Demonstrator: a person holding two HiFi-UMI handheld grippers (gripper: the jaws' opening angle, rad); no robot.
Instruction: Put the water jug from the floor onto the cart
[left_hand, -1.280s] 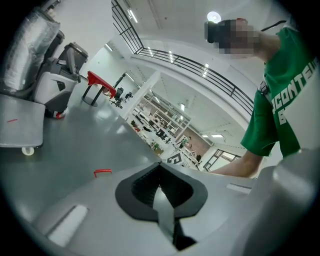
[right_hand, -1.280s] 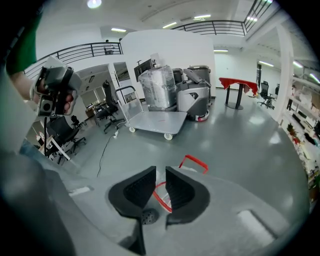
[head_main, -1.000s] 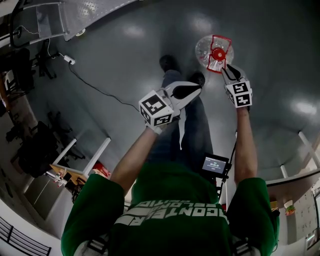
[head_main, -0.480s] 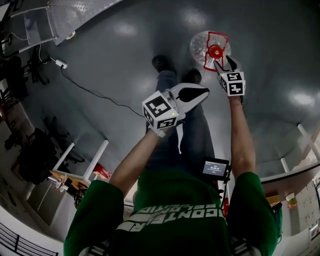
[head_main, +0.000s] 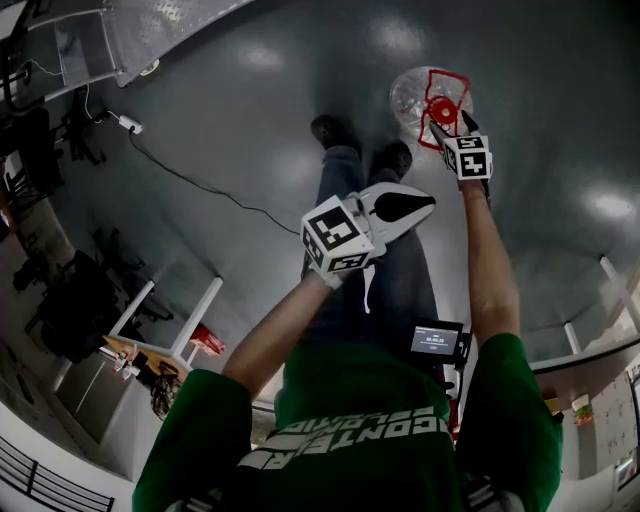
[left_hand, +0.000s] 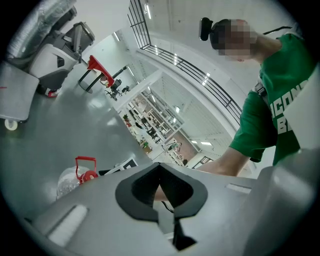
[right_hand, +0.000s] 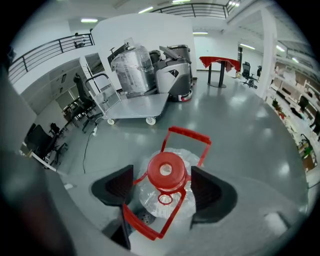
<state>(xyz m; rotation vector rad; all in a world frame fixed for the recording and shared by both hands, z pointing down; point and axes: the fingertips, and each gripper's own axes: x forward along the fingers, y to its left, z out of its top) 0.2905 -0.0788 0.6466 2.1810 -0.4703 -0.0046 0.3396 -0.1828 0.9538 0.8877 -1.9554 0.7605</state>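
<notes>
Grey, shiny floor (head_main: 250, 120) in a big hall. Standing on it, upright: a clear water jug (right_hand: 150, 196) with a red cap (right_hand: 165, 170) and a red handle (right_hand: 190, 135), just past the person's shoes (head_main: 335, 130). Well apart from the flat cart (right_hand: 137, 106) on small wheels, far back by a wrapped machine (right_hand: 131, 67). Right gripper (right_hand: 162, 172) pointing down over the jug, jaws wide apart, just been opening. Has the red cap sitting between its two black pads (right_hand: 116, 186), not squeezed, so holds nothing. Left gripper (left_hand: 159, 167) up over the legs, away from the jug. Jaws closed together, tips touching, nothing in them.
</notes>
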